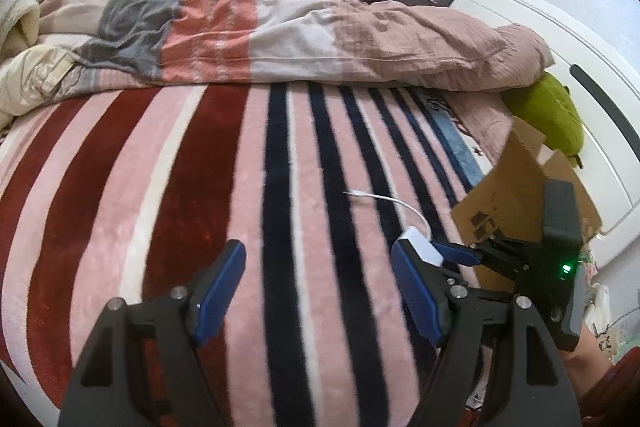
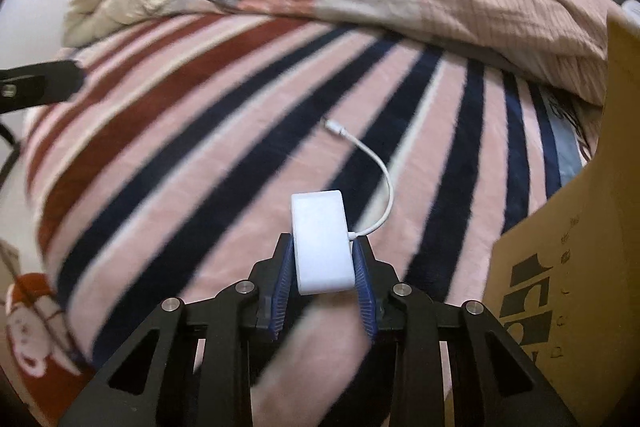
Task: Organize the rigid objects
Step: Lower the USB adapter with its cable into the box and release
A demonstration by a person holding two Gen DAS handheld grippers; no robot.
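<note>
Gripping a white adapter [image 2: 323, 242] between both pads, the right gripper [image 2: 323, 269] holds it just above the striped blanket [image 2: 200, 131]. Its white cable [image 2: 382, 179] curls away, ending in a small plug [image 2: 334, 127] over the blanket. Beside it at right stands a cardboard box [image 2: 580, 267] with black print too partial to read. The left gripper [image 1: 318, 291] hangs over the blanket, jaws spread wide, holding nothing.

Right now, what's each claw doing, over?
Right gripper shut on white plastic adapter block, cable trailing on striped blanket. Left gripper open, empty. Brown cardboard box close at right.
</note>
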